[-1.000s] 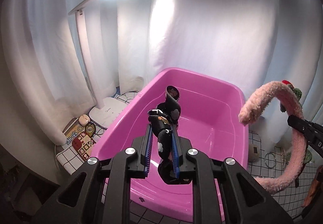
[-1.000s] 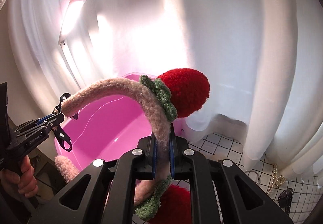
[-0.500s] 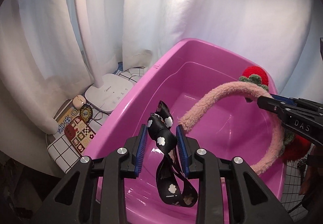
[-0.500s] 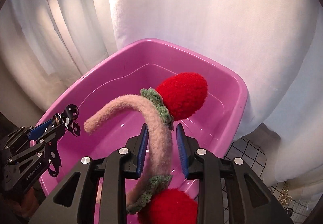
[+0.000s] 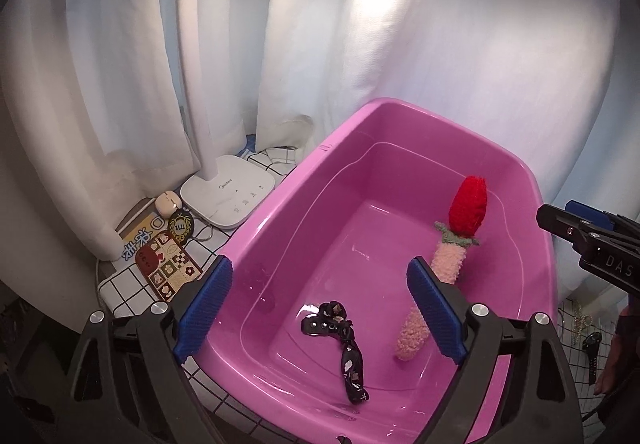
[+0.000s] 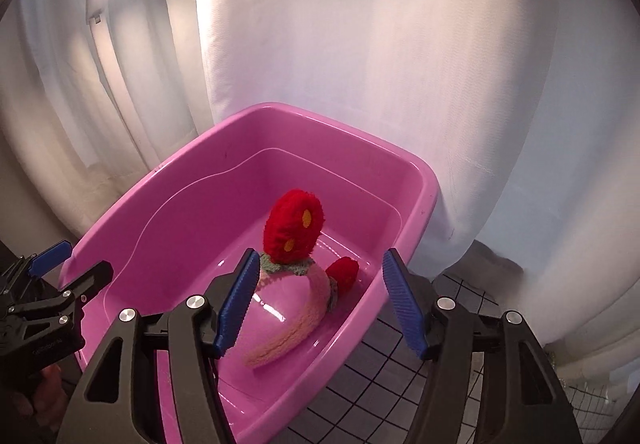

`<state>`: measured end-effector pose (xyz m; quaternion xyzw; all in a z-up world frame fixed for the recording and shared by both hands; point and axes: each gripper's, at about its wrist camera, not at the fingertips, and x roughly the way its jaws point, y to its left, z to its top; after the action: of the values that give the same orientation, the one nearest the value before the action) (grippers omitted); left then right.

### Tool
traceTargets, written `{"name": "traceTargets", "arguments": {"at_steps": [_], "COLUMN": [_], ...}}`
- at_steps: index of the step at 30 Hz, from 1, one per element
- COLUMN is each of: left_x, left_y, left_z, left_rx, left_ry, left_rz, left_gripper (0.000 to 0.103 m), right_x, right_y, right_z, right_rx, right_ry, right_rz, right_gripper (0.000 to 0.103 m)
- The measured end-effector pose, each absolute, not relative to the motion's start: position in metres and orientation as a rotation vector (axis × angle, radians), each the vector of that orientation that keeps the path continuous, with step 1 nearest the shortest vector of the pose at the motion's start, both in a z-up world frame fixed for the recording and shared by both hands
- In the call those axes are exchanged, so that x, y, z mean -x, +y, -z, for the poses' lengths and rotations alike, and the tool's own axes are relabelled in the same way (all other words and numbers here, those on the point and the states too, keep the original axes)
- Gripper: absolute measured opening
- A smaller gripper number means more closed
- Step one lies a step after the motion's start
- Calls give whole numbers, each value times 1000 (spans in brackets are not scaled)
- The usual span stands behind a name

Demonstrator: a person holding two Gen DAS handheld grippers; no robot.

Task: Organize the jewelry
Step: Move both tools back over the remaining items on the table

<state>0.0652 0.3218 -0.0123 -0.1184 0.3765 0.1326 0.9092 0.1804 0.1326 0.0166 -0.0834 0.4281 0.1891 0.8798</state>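
Your left gripper (image 5: 320, 308) is opening over the tub (image 5: 340, 148), empty; the right gripper (image 6: 320, 300) too. "Midea" marks the lamp base (image 5: 228, 196); "DAS" shows on the right gripper.

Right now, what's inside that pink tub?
Two things lie on the floor of the pink tub: a black floral strap and a fuzzy pink headband with red strawberries. The left hand-held gripper's finger covers part of the headband; the tub's nearest corner is hidden too.

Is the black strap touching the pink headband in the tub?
Apart. The left wrist view shows bare tub floor between the black strap and the pink headband.
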Motion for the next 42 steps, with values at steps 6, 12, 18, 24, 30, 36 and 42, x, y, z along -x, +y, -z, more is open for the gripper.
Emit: {"name": "traceTargets", "arguments": {"at_steps": [6, 12, 18, 24, 30, 36, 42], "left_x": [-48, -32, -18, -14, -18, -20, -17], "left_y": [289, 230, 160, 91, 40, 14, -5], "left_z": [-4, -21, -23, 7, 48, 85, 106], "left_rx": [225, 162, 145, 130, 56, 45, 45], "left_ry": [708, 653, 646, 745, 834, 948, 999], "left_rz": [-231, -134, 45, 189, 202, 182, 166], "left_gripper": [88, 94, 97, 97, 97, 97, 97], "right_x": [-132, -72, -19, 16, 34, 43, 42], "right_y": [89, 17, -78, -172, -233, -267, -285], "right_z": [-20, 0, 20, 42, 62, 79, 92], "right_rx": [81, 43, -28, -116, -180, -198, -200], "right_ry": [854, 863, 902, 958, 986, 1010, 1036], "right_rz": [-380, -287, -127, 70, 155, 171, 156], "right_gripper": [61, 61, 61, 61, 61, 61, 61]}}
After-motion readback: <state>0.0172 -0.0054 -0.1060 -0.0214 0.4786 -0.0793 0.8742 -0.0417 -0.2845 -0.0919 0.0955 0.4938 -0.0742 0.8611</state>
